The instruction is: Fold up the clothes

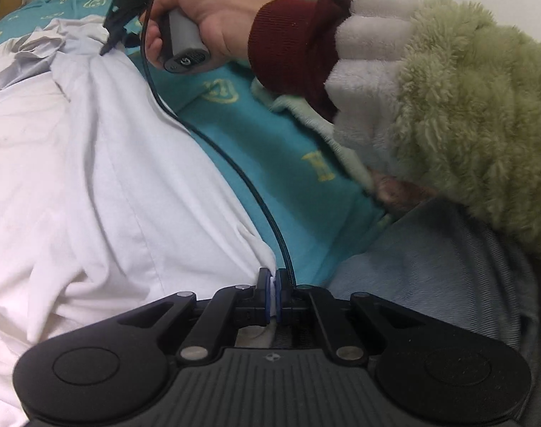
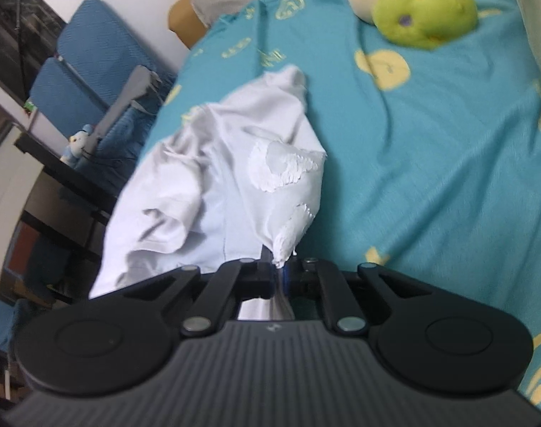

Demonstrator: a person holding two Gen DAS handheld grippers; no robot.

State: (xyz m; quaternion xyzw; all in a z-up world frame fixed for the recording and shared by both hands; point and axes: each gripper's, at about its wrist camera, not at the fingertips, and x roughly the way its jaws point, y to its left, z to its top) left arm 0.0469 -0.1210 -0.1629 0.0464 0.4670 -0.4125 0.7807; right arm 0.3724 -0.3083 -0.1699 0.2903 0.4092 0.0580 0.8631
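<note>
My left gripper point(image 1: 273, 284) has its blue-padded jaws pressed together on a pinch of the white cotton garment point(image 1: 103, 185), which lies spread and rumpled across the teal bedsheet with yellow prints point(image 1: 270, 149). My right gripper point(image 2: 279, 270) is likewise clamped tight on a bunched, lace-trimmed corner of the same garment, its fabric fanning out ahead onto the sheet. In the left wrist view I see the right hand point(image 1: 199, 25), in a fuzzy green sleeve point(image 1: 466, 114), gripping its handle at the garment's far end.

Teal patterned bedsheet point(image 2: 430, 149); green plush toy point(image 2: 425, 10) on it, far end. Blue chair point(image 2: 92, 60) beside bed, small figurine point(image 2: 79, 142) near.
</note>
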